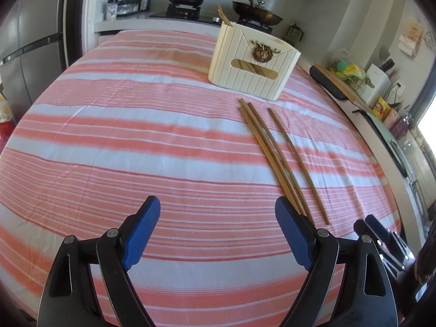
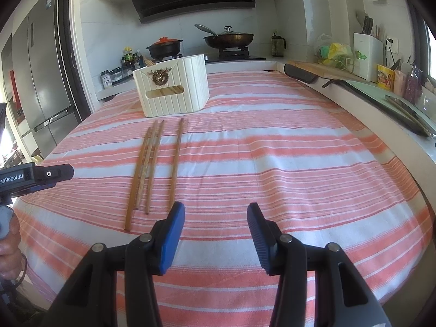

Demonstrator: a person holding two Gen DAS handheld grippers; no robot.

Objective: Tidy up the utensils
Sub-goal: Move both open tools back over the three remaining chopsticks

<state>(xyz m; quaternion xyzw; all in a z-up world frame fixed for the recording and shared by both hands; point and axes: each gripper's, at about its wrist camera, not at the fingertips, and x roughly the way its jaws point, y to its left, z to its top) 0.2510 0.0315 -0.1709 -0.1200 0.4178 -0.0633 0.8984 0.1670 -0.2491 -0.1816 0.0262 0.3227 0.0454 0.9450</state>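
Observation:
Several wooden chopsticks (image 1: 269,152) (image 2: 147,163) lie side by side on a pink-and-white striped cloth (image 1: 136,136) (image 2: 272,150), one a little apart to the right. Behind them stands a cream ribbed utensil holder (image 1: 253,65) (image 2: 171,90) with a gold emblem; more chopsticks (image 1: 224,16) stick out of its top. My left gripper (image 1: 218,207) is wide open over bare cloth, its right finger overlapping the chopsticks' near ends. My right gripper (image 2: 215,212) is open with nothing between its fingers, just right of the chopsticks' near ends.
A counter with a gas stove, a black pot (image 2: 163,47) and a lidded pan (image 2: 229,38) runs behind the table. A fridge (image 2: 43,81) stands at the left. Along the right, a worktop holds a cutting board, bags, a knife block (image 2: 366,54) and jars.

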